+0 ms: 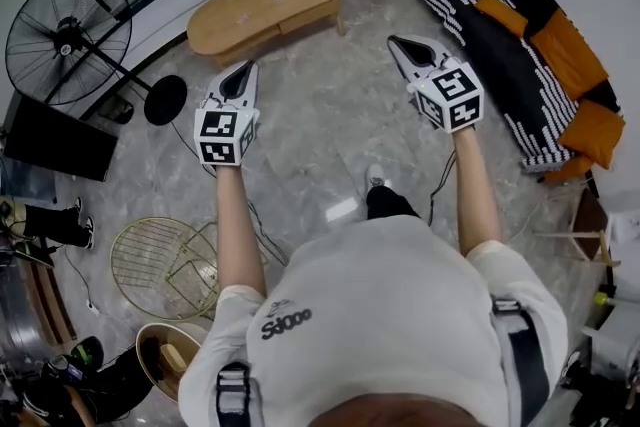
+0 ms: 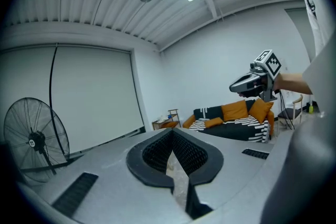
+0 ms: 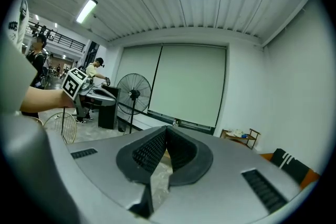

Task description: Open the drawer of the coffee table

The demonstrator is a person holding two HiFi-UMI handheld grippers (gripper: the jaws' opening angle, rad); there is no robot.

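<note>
Grey marble floor, coffee table at far side; L gripper & R gripper both pinched together, empty, well apart from it.

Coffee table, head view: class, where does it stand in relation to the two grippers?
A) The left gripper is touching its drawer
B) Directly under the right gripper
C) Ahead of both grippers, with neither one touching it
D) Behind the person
C: the coffee table stands beyond the tips of the left gripper and the right gripper, with a clear gap to each.
</note>
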